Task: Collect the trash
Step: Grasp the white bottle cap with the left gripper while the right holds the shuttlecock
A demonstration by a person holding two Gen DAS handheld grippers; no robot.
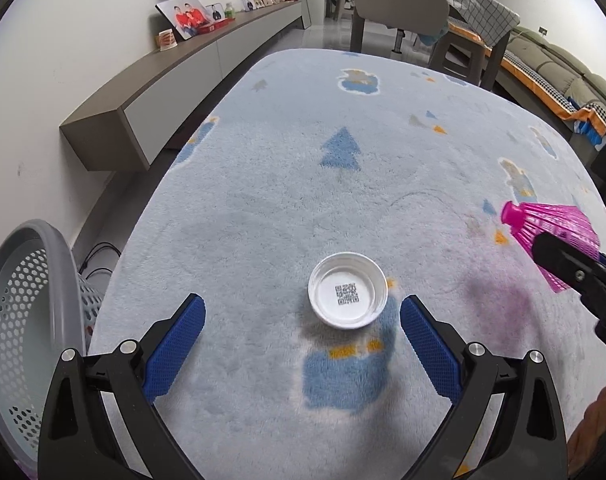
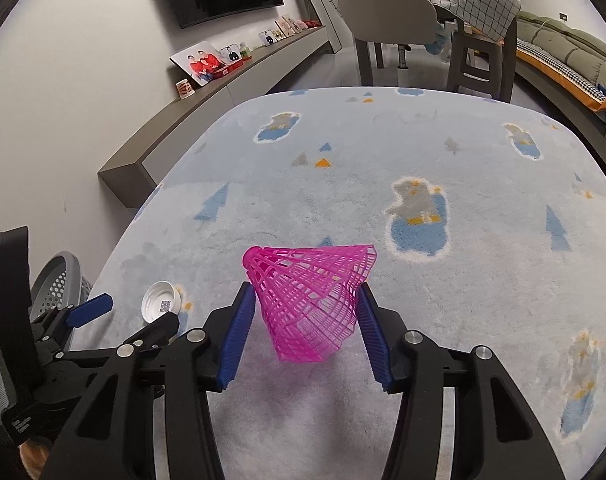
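Note:
A white bottle cap (image 1: 347, 295) with a QR code inside lies open side up on the pale blue rug (image 1: 343, 184). My left gripper (image 1: 303, 312) is open, its blue pads on either side of the cap and slightly nearer to me, apart from it. A pink plastic shuttlecock (image 2: 307, 300) sits between the blue pads of my right gripper (image 2: 305, 300), which is shut on its mesh skirt, above the rug. The shuttlecock also shows in the left wrist view (image 1: 551, 232), and the cap in the right wrist view (image 2: 161, 307).
A grey perforated basket (image 1: 27, 320) stands at the rug's left edge, also in the right wrist view (image 2: 59, 284). A low grey wall cabinet (image 1: 175, 92) with photos runs along the left wall. A chair (image 1: 399, 4), table and sofa (image 1: 559, 68) stand beyond the rug.

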